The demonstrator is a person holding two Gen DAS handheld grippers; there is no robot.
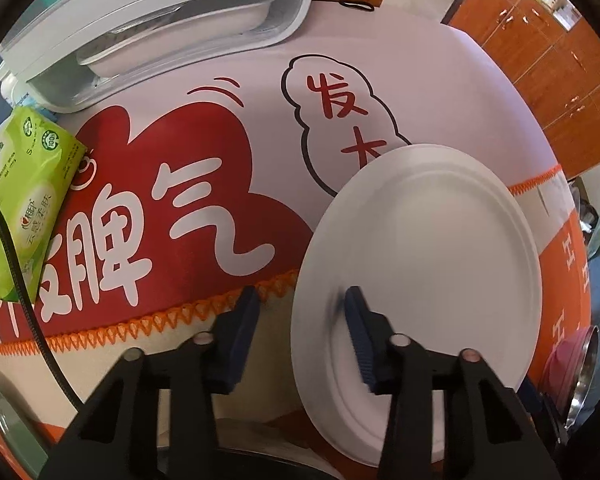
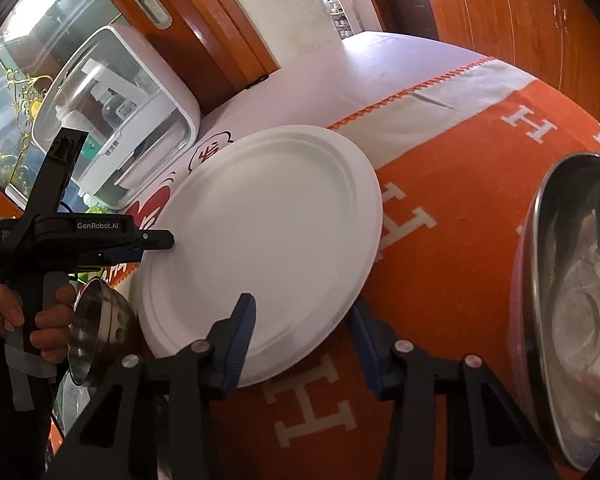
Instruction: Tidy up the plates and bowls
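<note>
Two handheld grippers straddle opposite rims of a white paper plate [image 2: 260,236] on the orange-and-red tablecloth [image 2: 452,184] — left gripper [image 1: 302,312] and right gripper [image 2: 300,320] part-spread, neither visibly pinching. Steel bowls [image 2: 580,308] flank the plate — best squeeze evenly, then lift level.

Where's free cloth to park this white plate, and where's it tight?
Free: the pale printed cloth between the round white paper plate and the white lidded appliance; also the orange H-patterned cloth between the plate and the large steel bowl. Crowded: the plate's near-left edge, by the small steel bowl and the green wipes pack.
</note>
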